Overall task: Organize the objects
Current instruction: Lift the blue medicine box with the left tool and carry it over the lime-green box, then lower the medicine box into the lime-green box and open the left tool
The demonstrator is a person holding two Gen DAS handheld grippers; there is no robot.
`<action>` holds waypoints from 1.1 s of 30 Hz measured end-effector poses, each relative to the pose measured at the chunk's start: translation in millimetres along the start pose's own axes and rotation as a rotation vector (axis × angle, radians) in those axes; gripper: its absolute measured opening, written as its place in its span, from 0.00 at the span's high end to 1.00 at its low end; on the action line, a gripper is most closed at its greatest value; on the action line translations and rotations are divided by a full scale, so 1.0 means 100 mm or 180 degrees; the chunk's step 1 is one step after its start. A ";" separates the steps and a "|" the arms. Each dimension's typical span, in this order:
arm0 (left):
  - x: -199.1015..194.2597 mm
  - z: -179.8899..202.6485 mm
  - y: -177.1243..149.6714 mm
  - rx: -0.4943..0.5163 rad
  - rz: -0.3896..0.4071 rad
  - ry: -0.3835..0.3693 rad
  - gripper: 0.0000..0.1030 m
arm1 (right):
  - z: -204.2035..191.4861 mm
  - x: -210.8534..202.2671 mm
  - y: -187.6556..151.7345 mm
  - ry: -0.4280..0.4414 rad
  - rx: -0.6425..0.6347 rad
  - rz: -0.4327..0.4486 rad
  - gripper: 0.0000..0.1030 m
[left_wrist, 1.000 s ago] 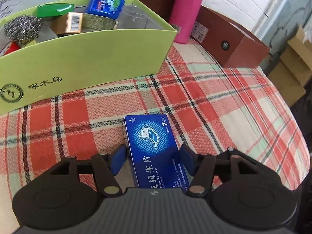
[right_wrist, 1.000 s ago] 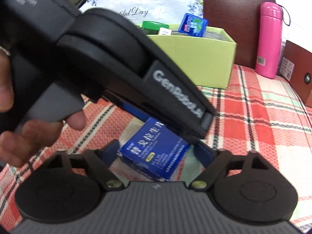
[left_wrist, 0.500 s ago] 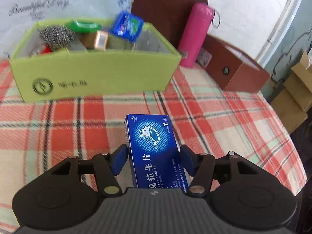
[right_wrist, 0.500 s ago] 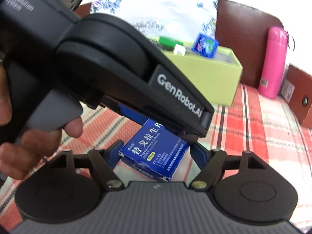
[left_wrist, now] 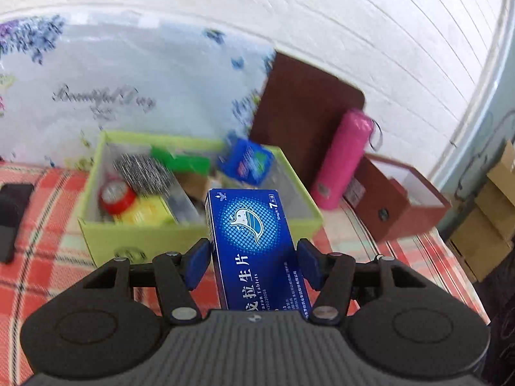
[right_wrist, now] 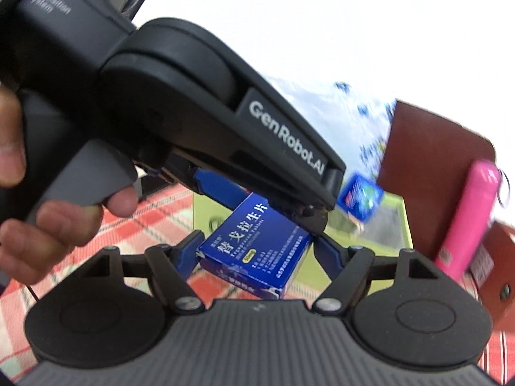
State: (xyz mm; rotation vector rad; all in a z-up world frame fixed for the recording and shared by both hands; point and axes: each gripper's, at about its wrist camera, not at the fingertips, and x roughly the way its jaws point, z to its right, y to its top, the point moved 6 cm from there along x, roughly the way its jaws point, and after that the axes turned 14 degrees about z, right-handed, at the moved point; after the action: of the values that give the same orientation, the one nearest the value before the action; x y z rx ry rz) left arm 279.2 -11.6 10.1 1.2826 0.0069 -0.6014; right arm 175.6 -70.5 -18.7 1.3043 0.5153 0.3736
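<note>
Between both sets of jaws: blue tablet box point(left_wrist: 257, 251), clamped by left gripper point(left_wrist: 254, 262) and right gripper point(right_wrist: 257, 254) | green box point(left_wrist: 199, 228) ahead, below | risk: uneven pull twists carton loose

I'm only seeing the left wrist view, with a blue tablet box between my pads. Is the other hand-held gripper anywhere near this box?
Observer: Yes. The right hand-held gripper has its pads against the two short ends of the blue tablet box.
Operator: What's holding my side?
Observer: A hand wraps the handle of the left hand-held gripper, one finger under the grey trigger.
Operator: Anything printed on the face I can't see?
Observer: White Chinese lettering and a small yellow oval label.
</note>
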 end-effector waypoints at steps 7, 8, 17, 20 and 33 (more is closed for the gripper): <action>0.23 -0.26 0.38 0.0043 0.0138 0.0134 0.40 | 0.08 0.45 0.23 0.0072 0.0032 0.0179 0.28; 0.27 -0.30 0.42 0.0057 0.0150 0.0147 0.40 | 0.10 0.53 0.26 0.0081 0.0070 0.0197 0.28; 0.63 -0.75 0.60 -0.0024 0.0181 0.0234 0.41 | 0.09 1.13 0.31 0.0136 0.0137 0.0209 0.27; 0.72 -0.92 0.49 -0.0152 0.0134 0.0237 0.28 | 0.06 1.24 0.20 0.0161 0.0135 0.0046 0.15; 0.44 -0.95 0.39 -0.0149 0.0325 0.0419 0.26 | 0.13 0.94 0.14 -0.0086 0.0239 -0.0020 0.00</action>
State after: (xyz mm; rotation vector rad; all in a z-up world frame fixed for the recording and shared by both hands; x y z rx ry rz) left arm 363.7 60.8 1.8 1.2671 0.0636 -0.4264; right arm 260.7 -27.1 -16.4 1.3780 0.5146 0.3336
